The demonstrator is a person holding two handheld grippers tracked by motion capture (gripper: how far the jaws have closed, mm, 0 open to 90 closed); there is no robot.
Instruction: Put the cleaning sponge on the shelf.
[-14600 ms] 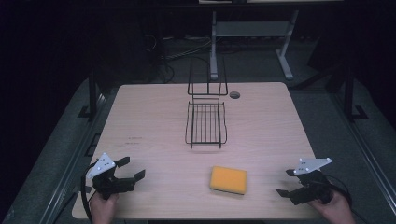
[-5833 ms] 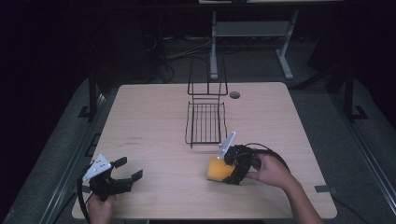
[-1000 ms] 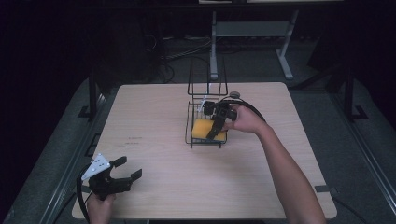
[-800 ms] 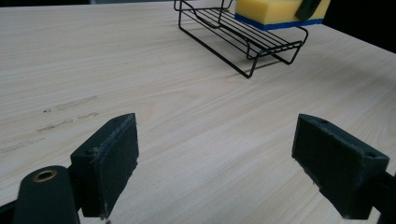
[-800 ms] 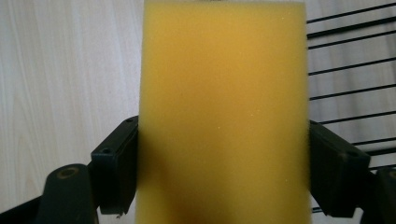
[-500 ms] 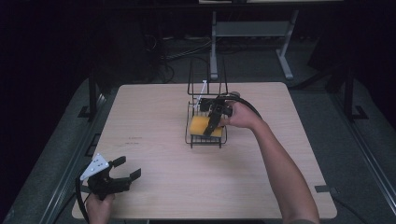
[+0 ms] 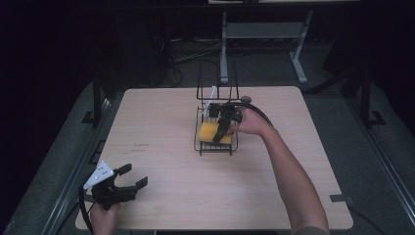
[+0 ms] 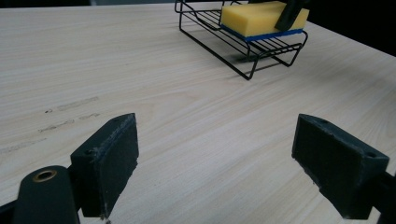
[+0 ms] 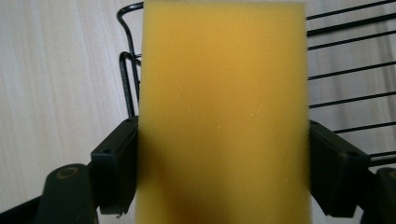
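A yellow sponge (image 7: 209,131) with a blue underside (image 8: 261,16) lies flat on the black wire rack (image 7: 215,152) at the middle of the table. My right gripper (image 7: 220,136) reaches over the rack from the right. Its jaws press both long sides of the sponge (image 9: 224,93), so the right gripper (image 9: 224,170) is shut on it. In the left gripper view the rack (image 8: 252,60) stands far ahead. My left gripper (image 7: 134,175) rests at the table's front left corner, open, with bare wood between its jaws (image 8: 215,158).
The rack has a tall upright back frame (image 7: 218,88) behind its tray. A small dark round disc (image 7: 246,99) sits on the table near the far edge. The wooden tabletop (image 7: 161,137) stretches wide between the two grippers.
Earlier the sponge lay on the table's front; my right gripper took it and carried it to the rack. Over the last second it settled lower onto the rack's tray. The left gripper stayed put.
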